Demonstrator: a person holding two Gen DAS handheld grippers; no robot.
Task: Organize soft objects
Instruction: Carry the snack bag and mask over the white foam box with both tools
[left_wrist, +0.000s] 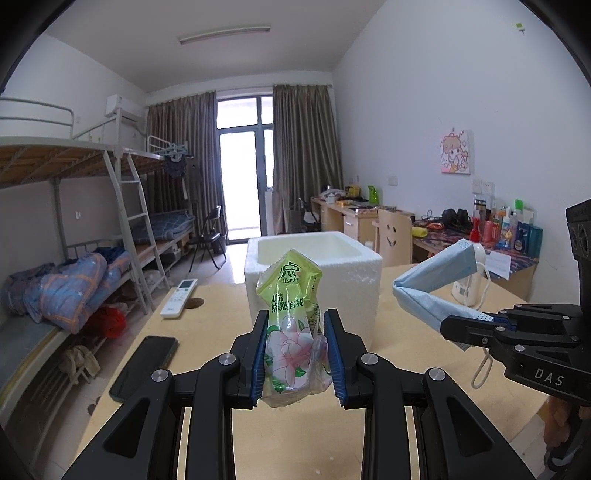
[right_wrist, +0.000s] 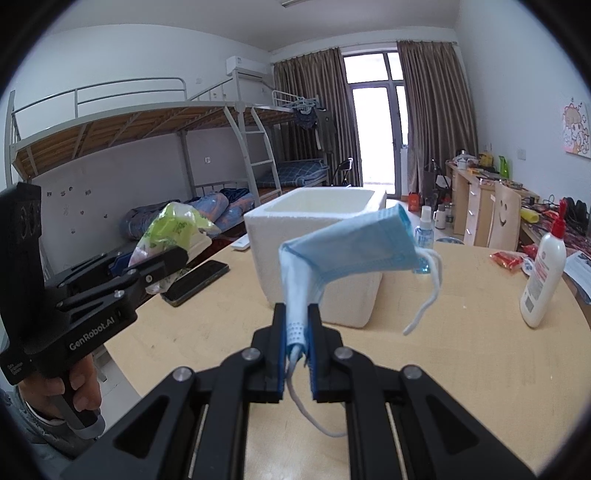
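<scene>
My left hand-held gripper (left_wrist: 295, 350) pinches a light, crinkly tissue pack (left_wrist: 291, 325) at its middle. My right hand-held gripper (right_wrist: 297, 347), pressed together, pinches a limp face mask (right_wrist: 347, 247) by one end, so it droops.

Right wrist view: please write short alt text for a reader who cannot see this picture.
The right gripper pinches a folded blue face mask above a wooden table, before an open white foam box. At left, the left gripper holds a green tissue pack; a white bottle stands right.
</scene>
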